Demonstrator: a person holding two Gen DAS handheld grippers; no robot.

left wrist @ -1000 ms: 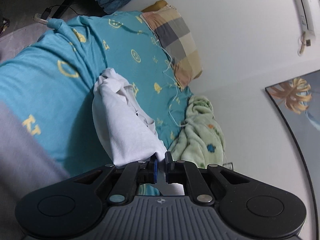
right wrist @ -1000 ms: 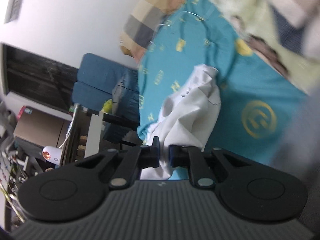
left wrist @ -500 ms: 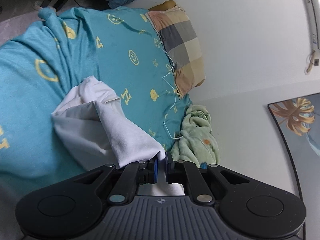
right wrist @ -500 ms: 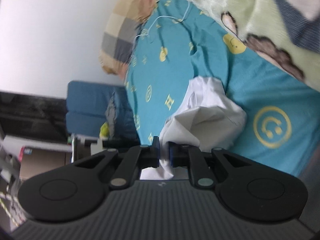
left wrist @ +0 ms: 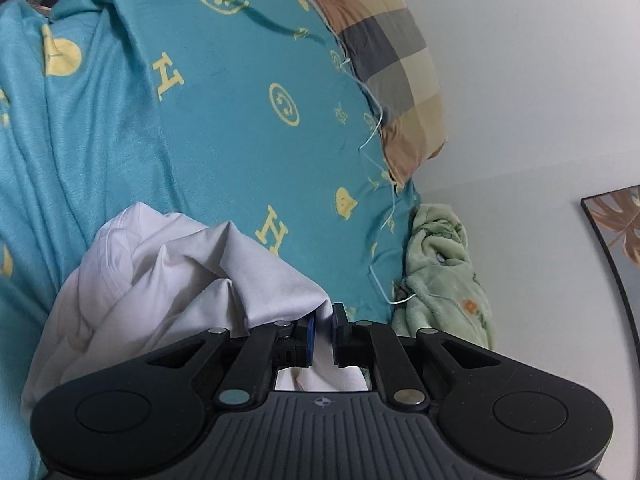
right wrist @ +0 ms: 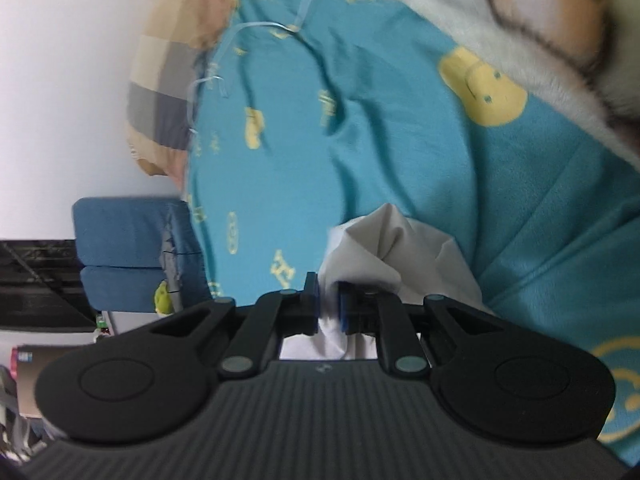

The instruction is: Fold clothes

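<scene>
One white garment [left wrist: 168,280] lies bunched on one bed, which is covered by one teal sheet [left wrist: 224,128] printed with yellow motifs. One checked pillow [left wrist: 396,76] sits at the wall, one pale green fleece blanket [left wrist: 444,276] beside it. One framed leaf picture [left wrist: 620,232] hangs nearby. Two blue cushions [right wrist: 124,256] stand stacked beyond the bed.

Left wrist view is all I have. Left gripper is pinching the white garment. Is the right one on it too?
Observer: Yes. The right gripper is shut on the white garment, with cloth bunched between its blue pads.
Operator: Anything near that side I can't see?
Observer: A pale plush blanket with a pink paw patch fills the right wrist view's upper right corner, lying on the teal bedsheet.
Operator: And off the bed?
Observer: A blue cushioned seat stands beside the bed, below the checked pillow.
</scene>
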